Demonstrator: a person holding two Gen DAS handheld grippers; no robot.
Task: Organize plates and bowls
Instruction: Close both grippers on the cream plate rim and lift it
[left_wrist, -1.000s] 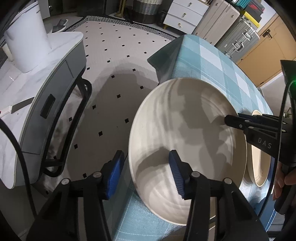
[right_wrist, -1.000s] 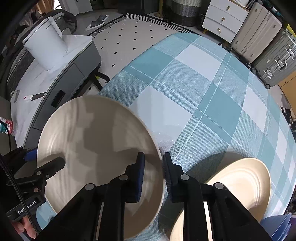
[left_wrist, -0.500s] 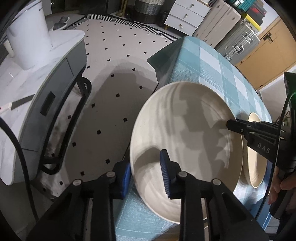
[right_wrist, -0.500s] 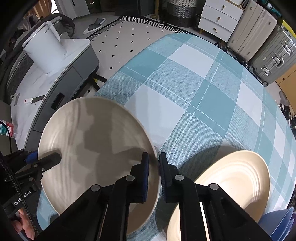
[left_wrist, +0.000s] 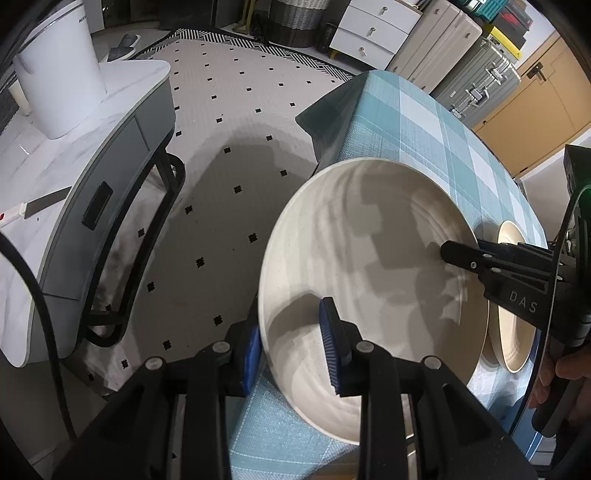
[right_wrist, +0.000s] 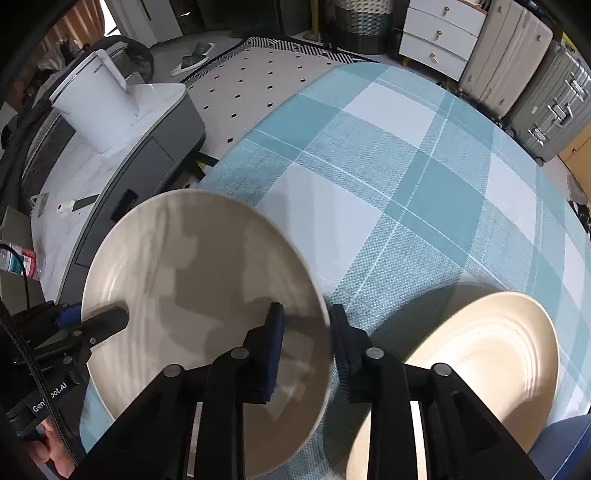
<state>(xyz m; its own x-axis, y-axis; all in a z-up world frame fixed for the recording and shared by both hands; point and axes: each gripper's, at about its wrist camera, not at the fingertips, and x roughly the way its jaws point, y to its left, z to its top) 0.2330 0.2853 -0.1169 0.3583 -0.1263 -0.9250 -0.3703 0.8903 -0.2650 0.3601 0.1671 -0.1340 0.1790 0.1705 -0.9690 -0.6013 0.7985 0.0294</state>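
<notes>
Your checked tabletop (right_wrist: 406, 155) carries a second cream plate (right_wrist: 491, 354) at its near right, while the big cream plate (left_wrist: 369, 266) hangs over the left edge, your left claw (left_wrist: 291, 343) pinching its rim and your right claw (right_wrist: 306, 347) parted astride the opposite rim.

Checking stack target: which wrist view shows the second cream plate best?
Right wrist. The second cream plate lies on the checked tablecloth with most of its ribbed face visible. The left wrist shows only an edge-on sliver behind the held plate.
</notes>
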